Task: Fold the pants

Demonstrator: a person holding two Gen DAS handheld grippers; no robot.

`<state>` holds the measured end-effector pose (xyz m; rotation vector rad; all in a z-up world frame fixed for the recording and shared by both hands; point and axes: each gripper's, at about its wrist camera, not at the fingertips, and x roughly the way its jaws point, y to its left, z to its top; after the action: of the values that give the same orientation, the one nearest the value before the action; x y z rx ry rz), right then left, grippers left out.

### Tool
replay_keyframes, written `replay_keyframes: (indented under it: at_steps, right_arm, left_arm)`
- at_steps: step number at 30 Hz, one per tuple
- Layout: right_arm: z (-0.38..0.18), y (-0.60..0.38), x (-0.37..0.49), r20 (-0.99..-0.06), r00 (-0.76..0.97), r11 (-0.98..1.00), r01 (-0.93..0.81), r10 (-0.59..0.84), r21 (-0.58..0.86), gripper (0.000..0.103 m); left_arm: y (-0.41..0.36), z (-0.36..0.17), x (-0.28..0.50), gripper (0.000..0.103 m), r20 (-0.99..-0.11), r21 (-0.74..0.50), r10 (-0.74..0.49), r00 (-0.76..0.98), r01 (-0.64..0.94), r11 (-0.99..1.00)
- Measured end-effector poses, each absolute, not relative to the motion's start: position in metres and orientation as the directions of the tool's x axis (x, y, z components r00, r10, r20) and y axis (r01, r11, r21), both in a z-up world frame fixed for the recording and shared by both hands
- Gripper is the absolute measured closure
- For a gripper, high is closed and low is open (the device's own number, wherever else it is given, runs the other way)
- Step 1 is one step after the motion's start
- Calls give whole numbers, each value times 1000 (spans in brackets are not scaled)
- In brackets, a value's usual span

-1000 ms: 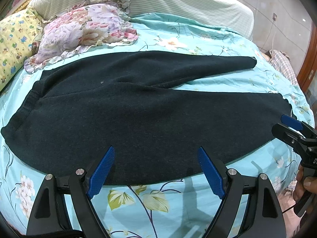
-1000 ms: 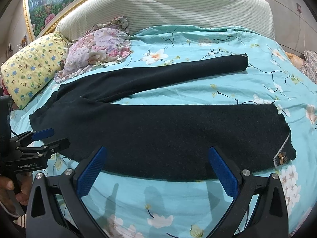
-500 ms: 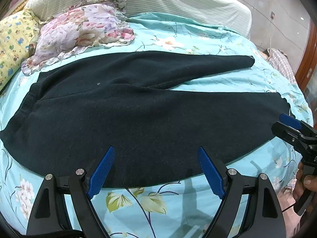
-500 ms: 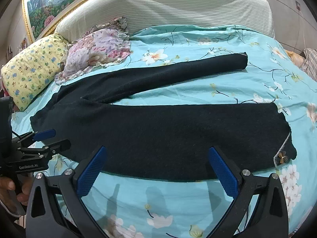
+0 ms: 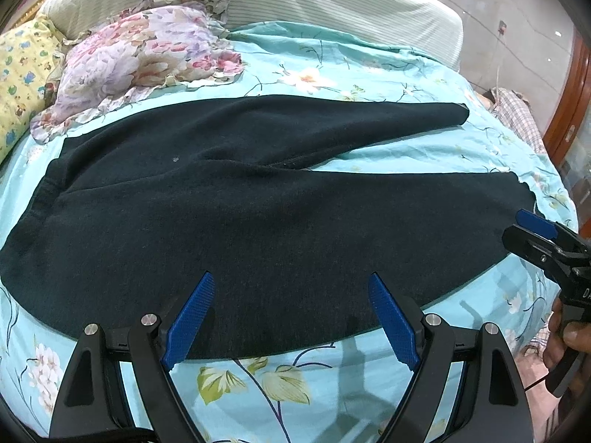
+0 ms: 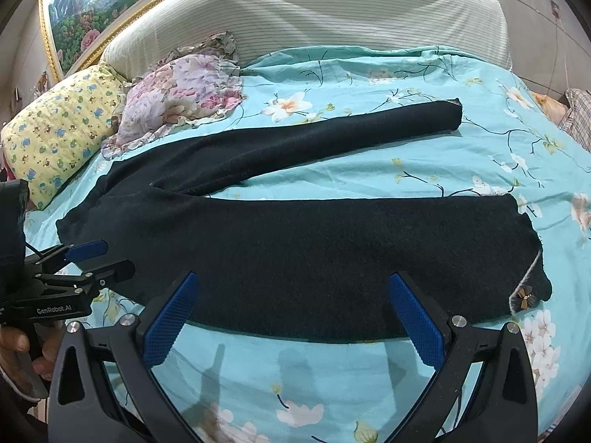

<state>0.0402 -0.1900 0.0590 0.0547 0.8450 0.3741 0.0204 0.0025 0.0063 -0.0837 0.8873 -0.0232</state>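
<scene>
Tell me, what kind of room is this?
Most likely a bedroom. The pants lie spread on a bed with a flowery turquoise sheet, two pillows sit by a padded headboard, and a framed picture hangs above.

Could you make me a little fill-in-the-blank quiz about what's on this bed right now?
1. The dark pants lie spread flat on a floral sheet whose ground colour is ____.
2. The two pant legs are spread ____, with sheet showing between them.
3. The left tool and right tool both have their jaws ____, holding nothing.
4. The yellow pillow lies beside the ____ end of the pants.

Missing words: turquoise; apart; open; waistband
</scene>
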Motion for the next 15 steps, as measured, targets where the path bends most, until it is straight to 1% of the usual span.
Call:
replay_keyframes:
  at_steps: [4,15]
  right_arm:
    - [60,-191,44,-719,599,932,-298,352,208,1]
    - [73,-206,71,-710,612,936,-265,348,231,1]
  left_arm:
    - [4,10,25,17,-773,-100,-95,628,27,995]
    - [12,29,61,17,-768,-81,-126,629,99,992]
